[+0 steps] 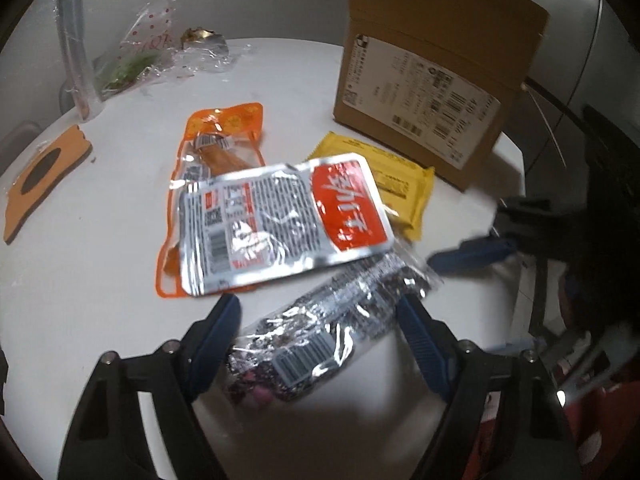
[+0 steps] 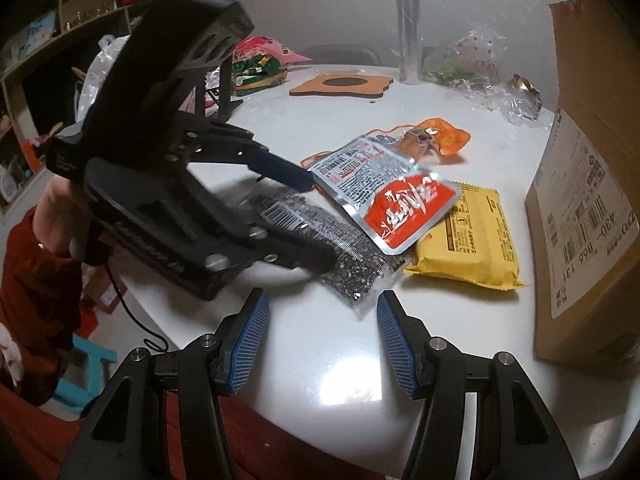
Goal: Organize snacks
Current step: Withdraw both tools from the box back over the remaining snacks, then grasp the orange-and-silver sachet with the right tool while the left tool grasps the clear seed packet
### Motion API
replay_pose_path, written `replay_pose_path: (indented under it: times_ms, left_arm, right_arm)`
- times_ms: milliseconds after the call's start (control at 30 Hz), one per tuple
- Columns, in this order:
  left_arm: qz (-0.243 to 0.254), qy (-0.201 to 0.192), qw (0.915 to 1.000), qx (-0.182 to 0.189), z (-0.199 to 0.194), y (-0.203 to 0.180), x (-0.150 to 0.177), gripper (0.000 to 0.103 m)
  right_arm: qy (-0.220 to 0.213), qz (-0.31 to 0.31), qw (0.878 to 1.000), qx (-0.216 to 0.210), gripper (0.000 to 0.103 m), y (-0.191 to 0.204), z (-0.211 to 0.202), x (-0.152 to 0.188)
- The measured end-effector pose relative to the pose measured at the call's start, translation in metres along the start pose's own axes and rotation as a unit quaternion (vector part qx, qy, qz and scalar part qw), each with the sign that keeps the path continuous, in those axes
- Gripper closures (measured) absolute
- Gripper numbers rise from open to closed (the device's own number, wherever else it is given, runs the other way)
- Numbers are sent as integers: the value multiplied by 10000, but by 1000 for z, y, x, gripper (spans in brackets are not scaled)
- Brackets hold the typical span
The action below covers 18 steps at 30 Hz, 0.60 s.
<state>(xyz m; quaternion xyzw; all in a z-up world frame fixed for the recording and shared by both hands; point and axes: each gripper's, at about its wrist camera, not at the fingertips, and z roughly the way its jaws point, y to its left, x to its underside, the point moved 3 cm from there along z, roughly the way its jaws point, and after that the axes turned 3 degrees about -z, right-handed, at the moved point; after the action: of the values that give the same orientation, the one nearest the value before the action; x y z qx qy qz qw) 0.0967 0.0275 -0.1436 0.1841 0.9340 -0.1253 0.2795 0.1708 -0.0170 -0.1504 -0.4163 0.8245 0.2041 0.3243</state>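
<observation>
Silver speckled packet lies on the white tabletop between the left claw's spread blue pads, which do not press it. Its far end is under a red-and-silver pouch, which overlaps an orange packet and a yellow pack beside a cardboard box. Right claw hangs open and empty near the packet's corner.

Two wrist cams, both tilted down at the round white table

Left one sits close over the dark speckled packet, with the cardboard box beyond it. Right one looks from a bit further back; both catch that packet, the silver-and-red pouch and the box.
</observation>
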Motion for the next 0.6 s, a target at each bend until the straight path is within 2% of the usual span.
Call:
replay_pose_path:
  times_ms: [133,200,233,267,333,400,600]
  left_arm:
    - [39,24,10000,80,-7,1,9,24]
    - [70,27,9999,111,-12,1,16,29]
    - [119,6,9999,30,-14,0,19,36]
    - [186,-17,9997,-135,-17,-1,24,37]
    - [253,-53,9995,-188,-21,-1,31,39]
    - [293,-85,9995,-76,-27,-3,39,41]
    - [396,-151,9990,-136,-34,-11,51,45]
  right_arm:
    - [-20,-72,10000,-14,50,0,4,-4]
    - [-25,-120,9999,-20,50,1,6,-6]
    - [-29,-144,9999,-24,50,1,6,-7]
    - [-34,-171,9998,-24,50,2,7,-7]
    - [-40,-250,9997,-31,55,5,9,-9]
    - [-47,-337,9994,-30,59,7,10,-10]
    - [-35,-463,9989,-25,60,13,16,-16]
